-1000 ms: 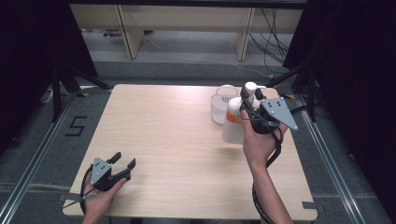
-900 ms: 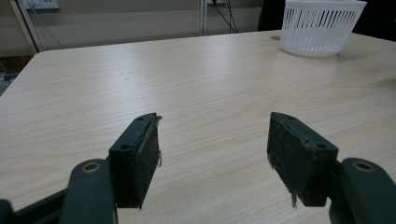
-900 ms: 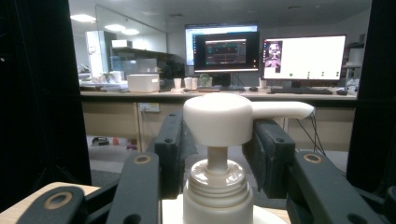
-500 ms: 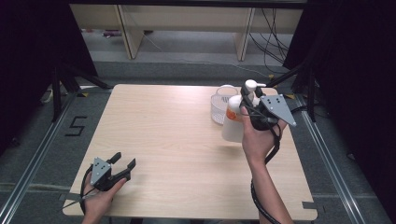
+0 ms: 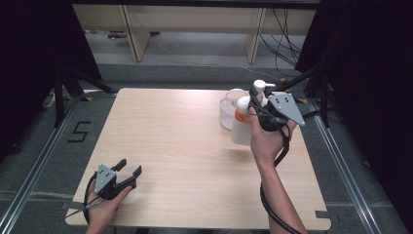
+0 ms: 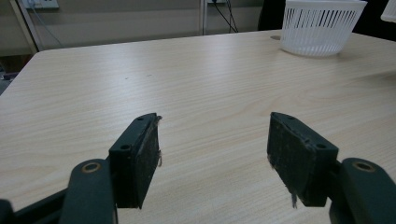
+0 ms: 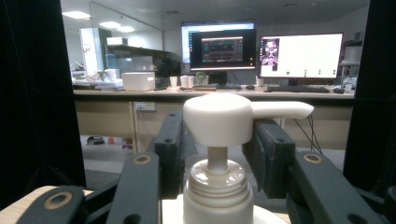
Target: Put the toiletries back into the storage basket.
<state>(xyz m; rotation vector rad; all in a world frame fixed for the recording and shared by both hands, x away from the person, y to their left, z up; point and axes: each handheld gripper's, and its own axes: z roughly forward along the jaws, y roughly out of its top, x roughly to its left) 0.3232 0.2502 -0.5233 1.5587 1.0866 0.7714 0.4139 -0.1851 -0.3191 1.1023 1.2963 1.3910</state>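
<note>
Your right gripper (image 5: pixel 257 100) holds the pump bottle (image 5: pixel 242 127), jaws closed around its neck just under the pump head (image 7: pixel 223 117). The bottle stands upright, long axis vertical, its base at or just above the table (image 5: pixel 185 146); contact cannot be told. It sits just beside the white basket (image 5: pixel 225 111), on the basket's near-right side, touching or nearly so in the high view.

The spout points to the right in the right gripper view. The white basket is the nearest landmark; your right hand (image 5: pixel 265 141) is by far the nearer one to it.

Your left gripper (image 5: pixel 127 170) rests well apart from the basket, at the table's near-left corner, jaws spread wide with nothing between them. From its view the basket (image 6: pixel 322 25) lies far ahead and to the right.

Writing: an orange label on the bottle, too small to read. A "5" mark (image 5: pixel 81 130) on the floor left of the table.
</note>
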